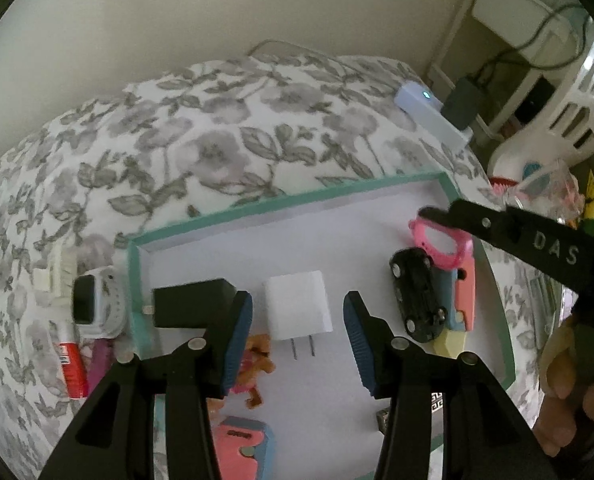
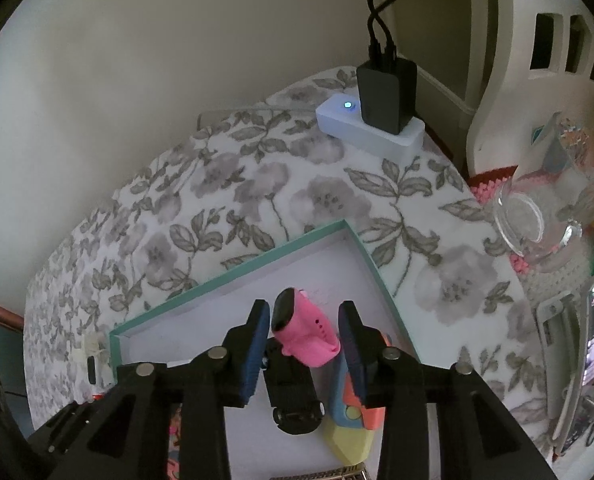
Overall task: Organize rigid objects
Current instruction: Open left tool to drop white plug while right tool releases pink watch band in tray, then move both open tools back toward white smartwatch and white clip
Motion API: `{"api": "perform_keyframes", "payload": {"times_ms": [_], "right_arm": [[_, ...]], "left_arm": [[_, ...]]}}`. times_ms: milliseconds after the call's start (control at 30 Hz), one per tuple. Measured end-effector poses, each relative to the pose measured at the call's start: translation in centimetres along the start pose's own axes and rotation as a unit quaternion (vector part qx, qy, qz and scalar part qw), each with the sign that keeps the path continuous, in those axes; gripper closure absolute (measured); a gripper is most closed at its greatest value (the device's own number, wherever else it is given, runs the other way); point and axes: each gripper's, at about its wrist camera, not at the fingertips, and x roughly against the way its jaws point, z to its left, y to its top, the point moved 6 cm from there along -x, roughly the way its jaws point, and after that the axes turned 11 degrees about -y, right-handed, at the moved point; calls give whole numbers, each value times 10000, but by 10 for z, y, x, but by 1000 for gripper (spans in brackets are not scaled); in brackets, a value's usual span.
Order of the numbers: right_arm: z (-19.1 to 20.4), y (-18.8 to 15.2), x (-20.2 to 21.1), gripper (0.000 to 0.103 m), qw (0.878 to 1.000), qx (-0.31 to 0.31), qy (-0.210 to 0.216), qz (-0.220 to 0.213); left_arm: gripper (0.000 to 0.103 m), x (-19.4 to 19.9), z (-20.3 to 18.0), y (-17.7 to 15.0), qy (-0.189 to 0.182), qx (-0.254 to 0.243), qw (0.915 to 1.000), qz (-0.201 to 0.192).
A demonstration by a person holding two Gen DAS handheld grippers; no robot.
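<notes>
Pink watch (image 2: 304,334) sits between the right gripper (image 2: 305,340)'s spread jaws, resting on the black toy car (image 2: 293,392) at the right of the teal-rimmed tray (image 2: 233,270); contact is unclear. Left gripper (image 1: 297,332), jaws released, straddles the white charger (image 1: 298,306). Placing looks finished; next, the right gripper should back away cleanly.

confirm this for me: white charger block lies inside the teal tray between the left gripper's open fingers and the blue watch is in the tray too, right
Not quite. The white charger block does lie inside the teal tray, ahead of the open left gripper, framed by its fingers. But the blue watch is not in the tray: the left wrist view shows it outside the tray's left wall, on the floral cloth.
</notes>
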Motion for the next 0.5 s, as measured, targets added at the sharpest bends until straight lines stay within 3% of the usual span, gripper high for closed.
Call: {"api": "perform_keyframes", "payload": {"times_ms": [133, 200, 233, 300, 500], "right_arm": [[0, 4, 8, 64, 9999, 0, -8, -103], [1, 6, 13, 63, 9999, 17, -14, -168], [2, 7, 16, 61, 9998, 48, -16, -198], [4, 9, 22, 47, 9995, 116, -37, -279], [15, 12, 33, 41, 9985, 299, -106, -444]], "left_arm": [[53, 12, 12, 6, 106, 150, 9997, -169], [46, 20, 21, 9, 141, 279, 9992, -259], [44, 23, 25, 10, 167, 329, 9989, -298], [43, 30, 33, 14, 259, 406, 9981, -391], [37, 45, 58, 19, 438, 639, 9953, -574]]}}
